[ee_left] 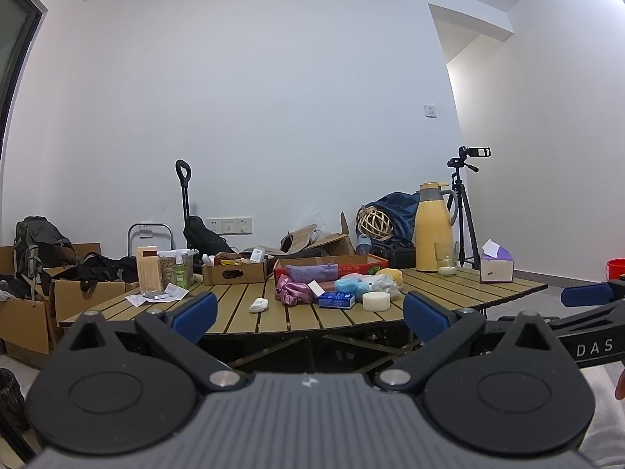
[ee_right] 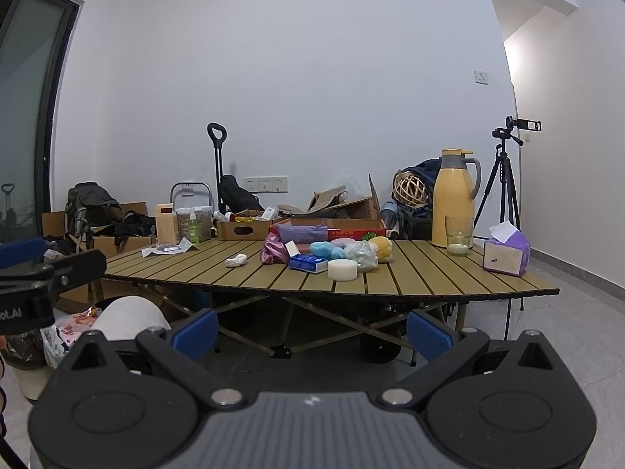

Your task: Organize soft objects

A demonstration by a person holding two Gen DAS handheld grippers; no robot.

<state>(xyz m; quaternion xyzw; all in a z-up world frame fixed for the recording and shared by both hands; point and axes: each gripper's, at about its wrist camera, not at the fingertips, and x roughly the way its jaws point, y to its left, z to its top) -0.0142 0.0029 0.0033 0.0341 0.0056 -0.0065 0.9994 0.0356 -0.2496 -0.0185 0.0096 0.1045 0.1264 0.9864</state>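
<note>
Both of my grippers sit closest to the lens, held low and short of the table, each spread wide with nothing between its blue pads. In the left wrist view my left gripper (ee_left: pixel 310 312) frames the table's near edge; my right gripper (ee_right: pixel 312 332) frames the folding legs beneath it. Neither touches anything. I am seated, I think, since a pale trouser knee (ee_right: pixel 131 314) shows beside the right gripper.

Ahead stands a slatted table (ee_left: pixel 449 293), by far the largest thing within reach. At its back lies a red box (ee_left: pixel 351 262), low and open-topped, with a purple pouch (ee_left: pixel 310 272) resting in it. A yellow jug (ee_left: pixel 431 226) and a tissue box (ee_left: pixel 496 265) stand toward the right end, well apart from the pile.

In front of the red box, soft things are heaped near the table's middle: pink cloth (ee_left: pixel 291 293) on the left, a blue puff (ee_left: pixel 347 285), a yellow sponge (ee_left: pixel 390 273) behind, and a clear bag (ee_left: pixel 384 287). A blue packet (ee_left: pixel 336 300) and a white puck (ee_left: pixel 375 301) lie at the front of the heap. One white wad (ee_left: pixel 259 305) sits alone to the left, just apart from the rest.

By my reading, the job is at its start: nothing is picked up, and the heap looks unsorted. Next I must bring one gripper forward and up over the table edge, choose a piece at the front of the pile, and close gently, since these things will squash. I would guess the red box is where they go, though nothing confirms that.
</note>
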